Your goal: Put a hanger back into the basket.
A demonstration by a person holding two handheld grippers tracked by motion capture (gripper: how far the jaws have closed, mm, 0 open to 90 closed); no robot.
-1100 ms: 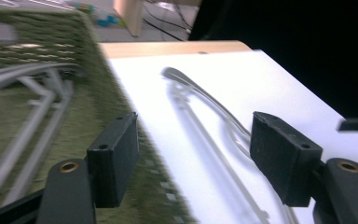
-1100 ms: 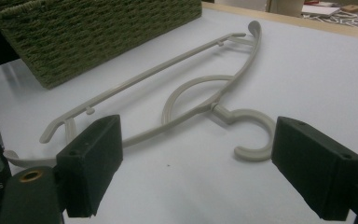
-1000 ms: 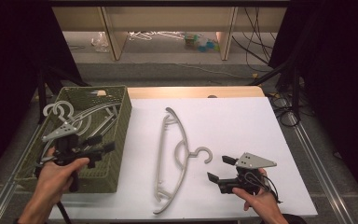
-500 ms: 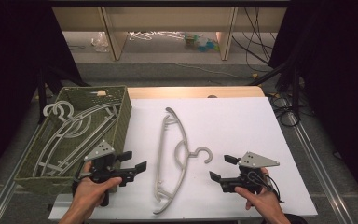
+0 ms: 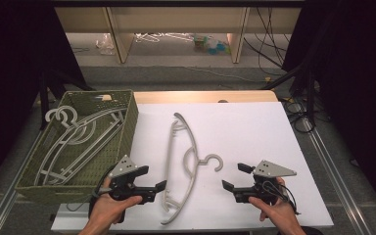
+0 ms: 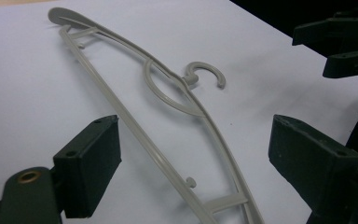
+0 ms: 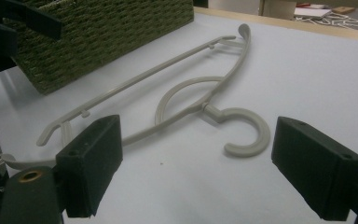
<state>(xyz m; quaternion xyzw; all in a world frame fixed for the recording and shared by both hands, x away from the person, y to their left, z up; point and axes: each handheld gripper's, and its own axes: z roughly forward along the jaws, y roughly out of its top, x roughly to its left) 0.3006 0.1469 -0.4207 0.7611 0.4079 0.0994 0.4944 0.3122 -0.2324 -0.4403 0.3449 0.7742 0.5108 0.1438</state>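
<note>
Grey hanger (image 5: 180, 169) lies flat on the white surface (image 5: 254, 132), long axis running away from the person, between both tongs. Left tongs (image 5: 159, 187), just been opening, wide and empty, sit nearer its near end; right tongs (image 5: 231, 177), wide and empty, face its hook.

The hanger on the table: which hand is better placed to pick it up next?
Probably left. The left claw is open beside the hanger, at its near end, with the bar between its jaws in the left gripper view. The right claw is open too but farther off, nearer the hook.
</note>
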